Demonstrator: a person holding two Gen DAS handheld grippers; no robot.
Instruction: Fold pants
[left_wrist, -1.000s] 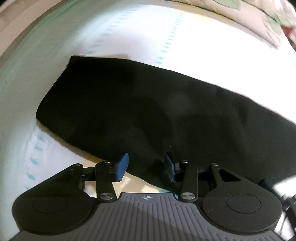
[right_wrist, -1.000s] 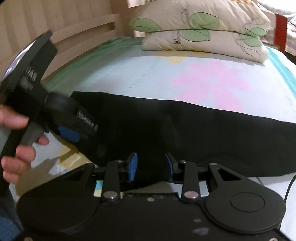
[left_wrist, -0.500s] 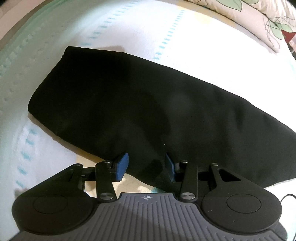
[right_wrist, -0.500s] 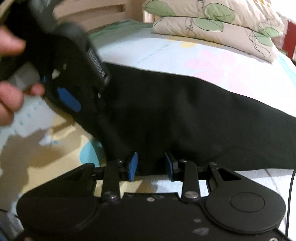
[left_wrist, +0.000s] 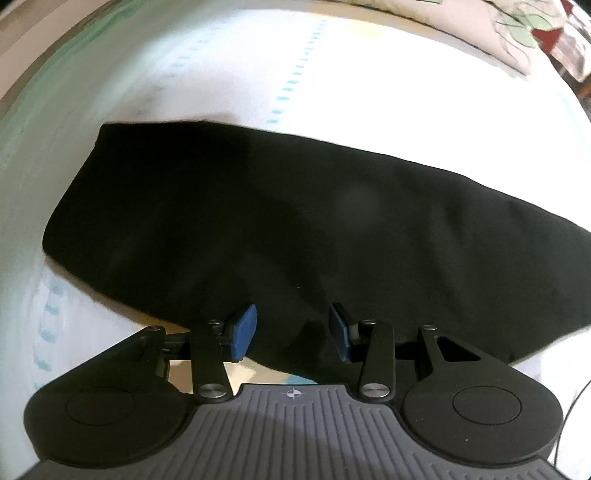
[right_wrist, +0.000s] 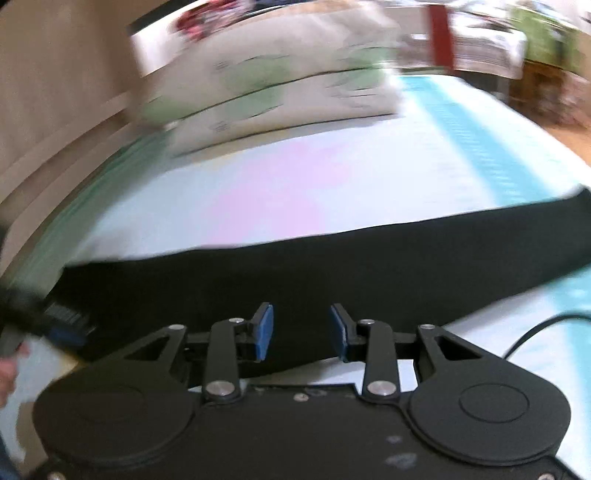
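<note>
A: Where do the black pants lie?
B: Across the bedsheet, long axis left to right, near edge between the left gripper's parted, empty pads.
A: The right gripper?
B: Also unclenched over the near hem; it has swung rightward along the leg, the pillows now blurred.
</note>
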